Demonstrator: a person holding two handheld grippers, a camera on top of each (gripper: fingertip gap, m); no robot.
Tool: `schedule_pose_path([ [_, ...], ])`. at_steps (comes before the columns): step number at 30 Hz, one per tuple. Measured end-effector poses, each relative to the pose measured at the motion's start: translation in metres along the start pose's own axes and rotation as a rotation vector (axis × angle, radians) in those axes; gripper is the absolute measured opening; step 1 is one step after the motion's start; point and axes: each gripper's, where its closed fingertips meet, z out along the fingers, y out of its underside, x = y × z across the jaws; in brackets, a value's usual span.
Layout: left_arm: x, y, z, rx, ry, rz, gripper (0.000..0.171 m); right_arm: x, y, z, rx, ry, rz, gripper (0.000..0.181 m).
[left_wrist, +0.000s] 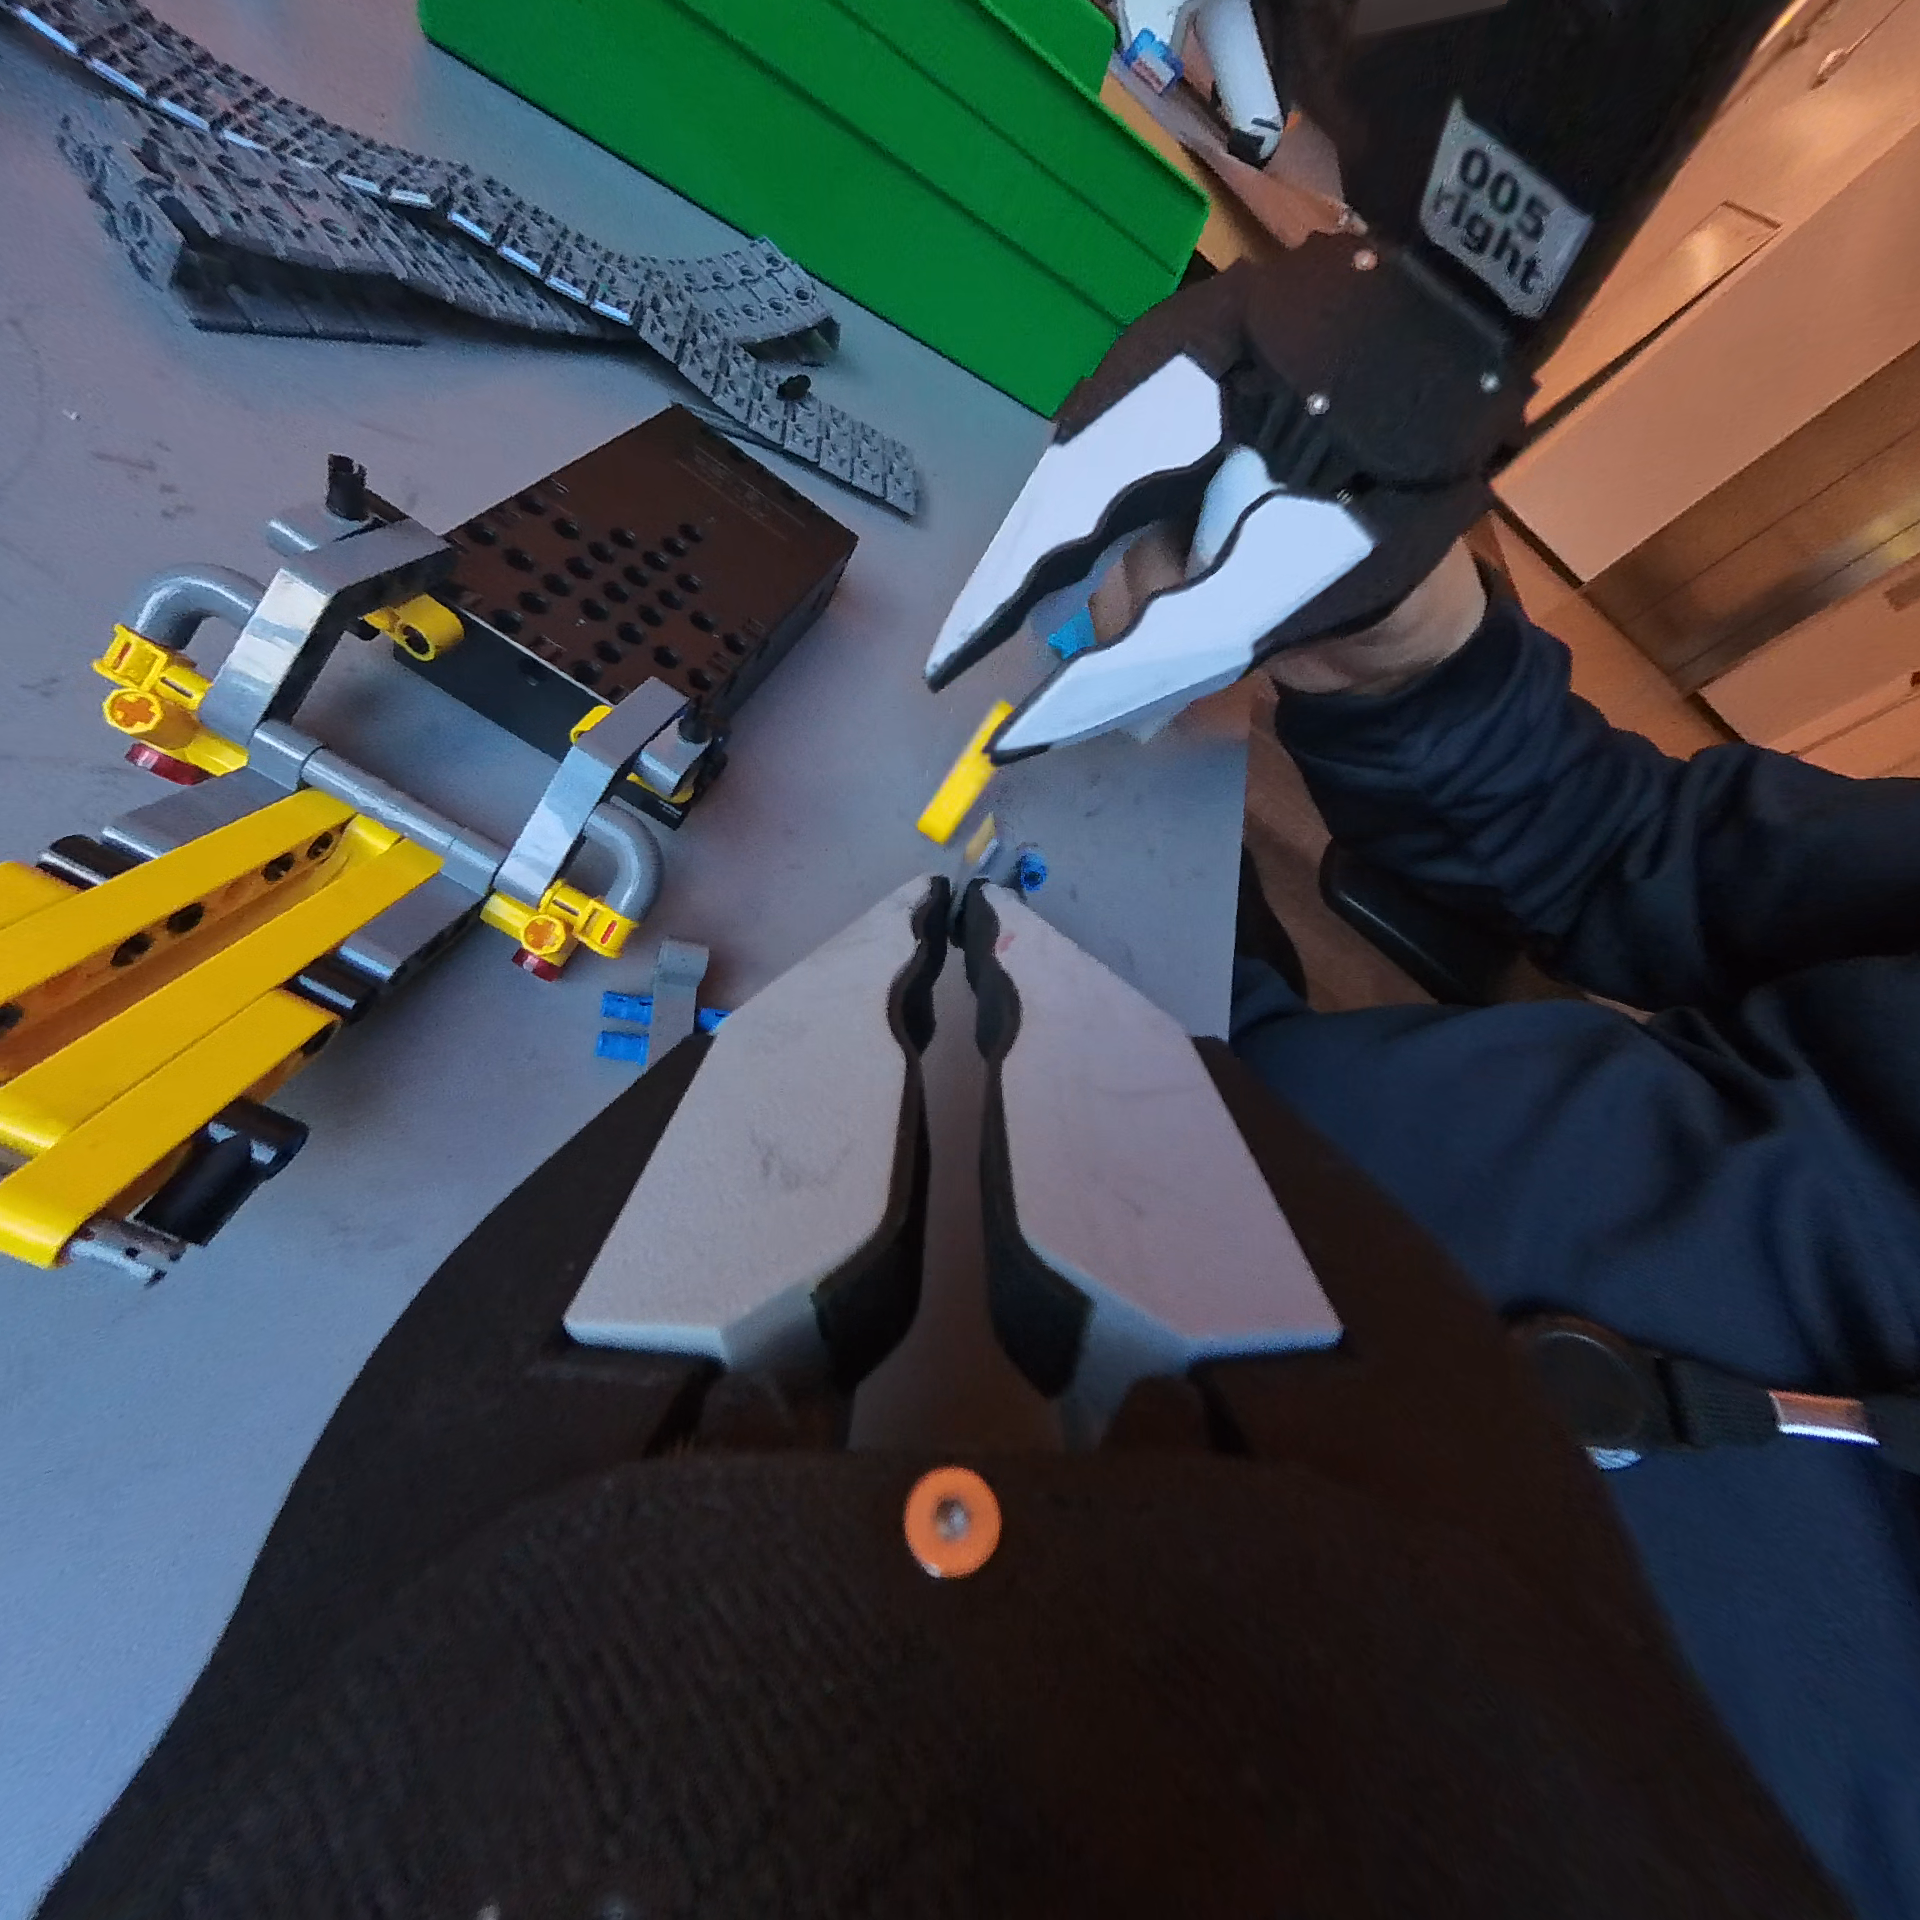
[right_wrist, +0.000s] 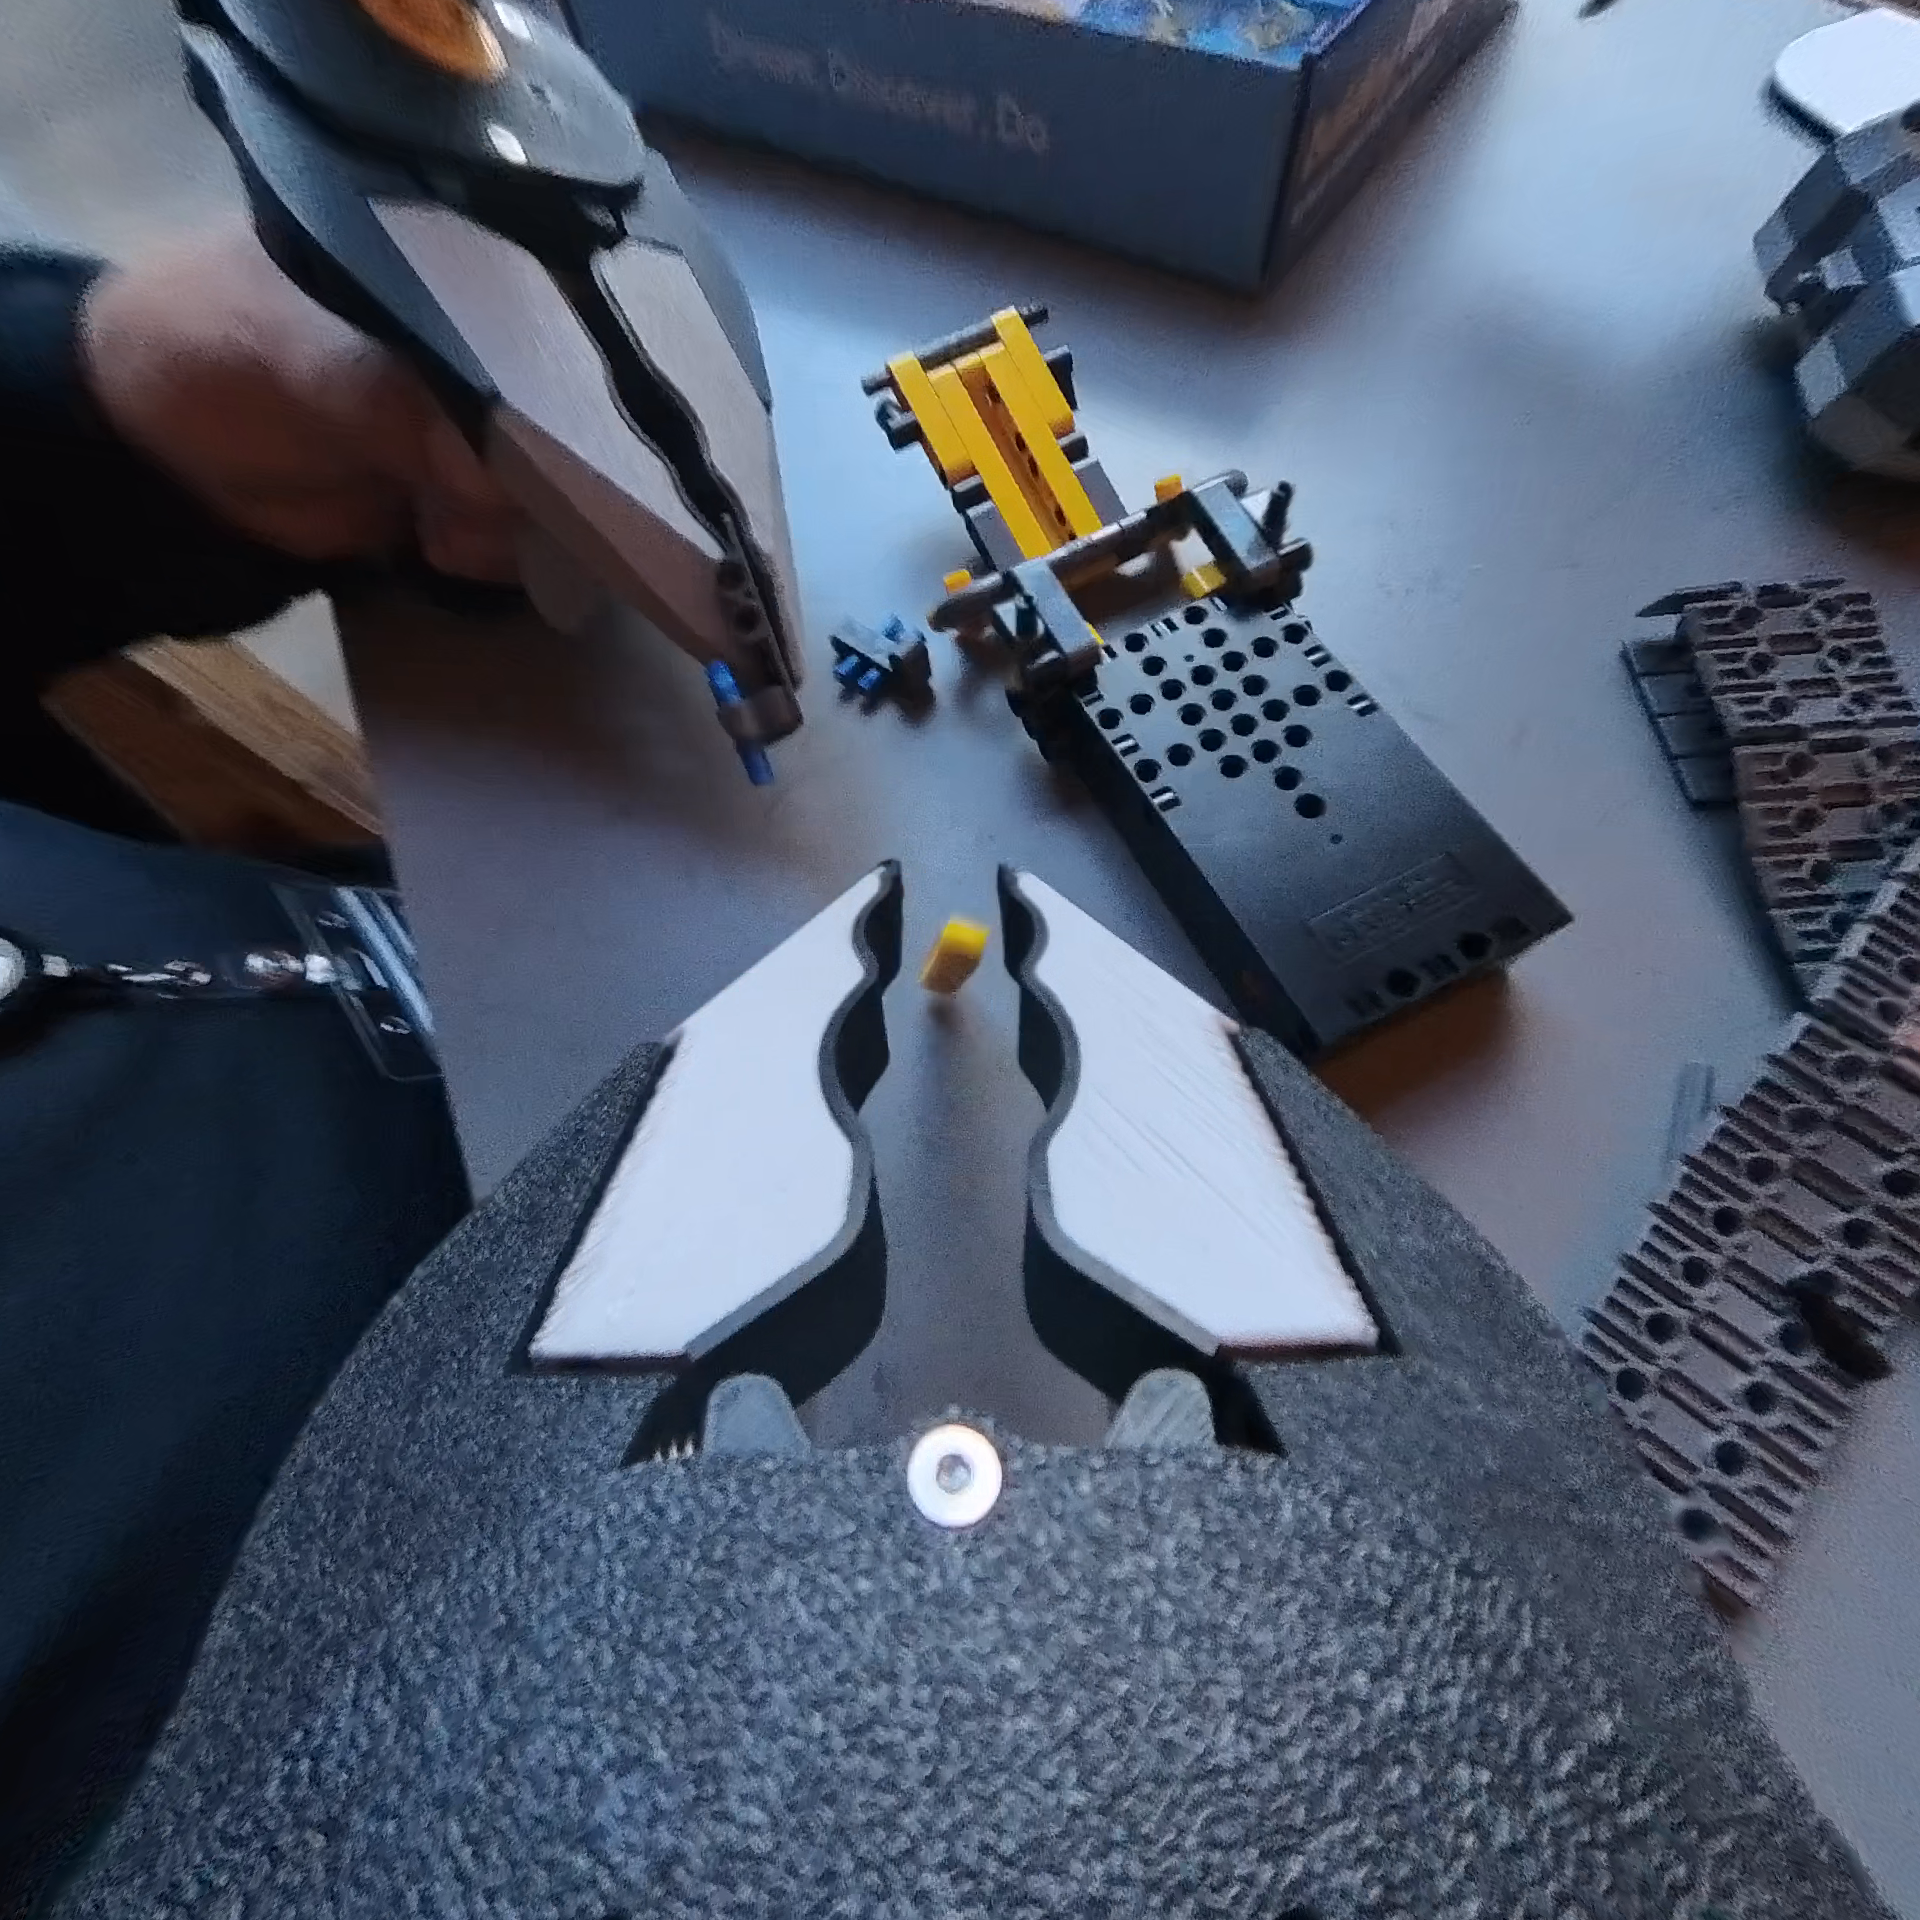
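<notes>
1. Lying at far left on the grey tabletop (left_wrist: 436, 1299): yellow-and-grey plastic brick model (left_wrist: 312, 831) joined to a black perforated battery box (left_wrist: 644, 582), well apart from both grippers.
2. Left gripper (left_wrist: 951, 894) is pressed together, pinching a small dark grey connector with a blue pin (right_wrist: 743, 717); the pin end sticks out, so it could likely twist loose or snag.
3. Right gripper (right_wrist: 948, 883) is spread, gripping nothing; a small yellow plastic brick piece (right_wrist: 954, 951) sits between its fingers, looks mid-air, blurred; contact unclear. Risk: it falls and bounces off the near table edge.
</notes>
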Motion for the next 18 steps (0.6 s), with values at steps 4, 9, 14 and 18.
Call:
schedule_pose_path([
  [4,-0.001,-0.002,-0.002,0.016,0.012,-0.029,0.000,0.005,0.005,0.007,-0.041,0.076,-0.059,0.028],
  [9,0.005,-0.007,-0.002,0.078,0.097,-0.152,0.001,-0.026,-0.020,0.006,0.071,0.057,-0.266,0.028],
  [14,0.010,-0.007,-0.002,0.090,0.123,-0.160,0.001,-0.037,-0.026,0.014,0.040,0.152,-0.445,0.005],
  [18,0.009,-0.005,-0.001,0.071,0.110,-0.157,0.001,-0.037,-0.024,0.017,0.003,0.226,-0.557,0.001],
])
